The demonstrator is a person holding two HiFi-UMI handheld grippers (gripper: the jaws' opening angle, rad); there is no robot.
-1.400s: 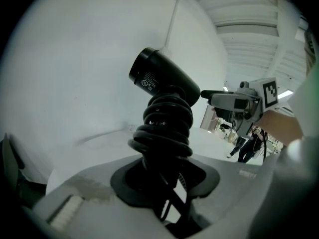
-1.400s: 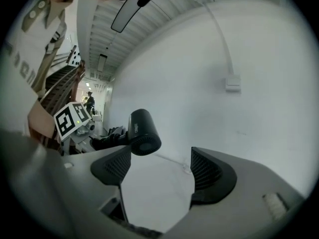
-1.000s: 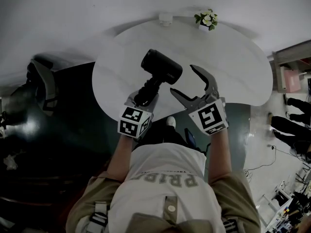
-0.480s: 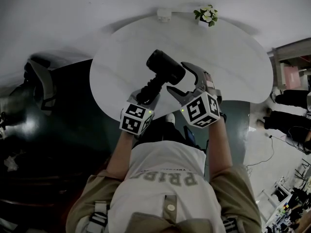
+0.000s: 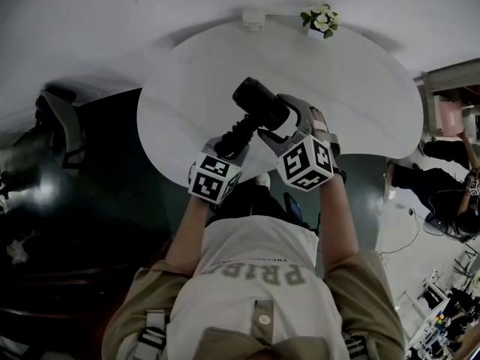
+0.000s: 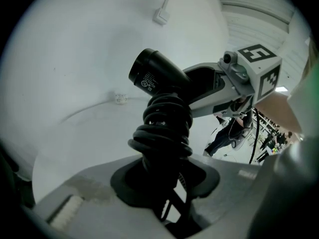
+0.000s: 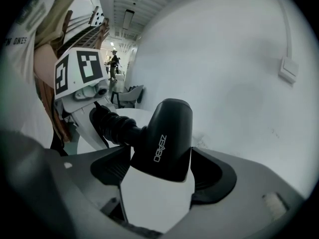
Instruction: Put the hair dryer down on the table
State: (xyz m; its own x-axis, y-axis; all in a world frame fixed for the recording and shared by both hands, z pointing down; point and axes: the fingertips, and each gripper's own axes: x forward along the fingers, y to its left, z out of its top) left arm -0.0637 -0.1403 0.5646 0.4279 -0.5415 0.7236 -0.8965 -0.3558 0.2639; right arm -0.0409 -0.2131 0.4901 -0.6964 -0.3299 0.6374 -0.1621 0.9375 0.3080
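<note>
Black and matte, the hair dryer (image 5: 259,102) is held by both tools over the near half of the white round table (image 5: 360,103), and no view shows any part of it resting on the top. The left gripper (image 5: 231,142) has its jaws clamped on the handle (image 6: 159,180), just below the coiled cord (image 6: 162,133) wound thickly round it. The handle rises out of the jaws, tilted away from the person. The right gripper (image 5: 289,126) comes in from the other side, and its jaws are set against both flanks of the barrel (image 7: 167,133), which fills the gap between them; white lettering runs along the barrel's side. At the table's far edge, against the pale wall (image 5: 112,21), stands a small potted plant (image 5: 321,21), well apart from the dryer.
</note>
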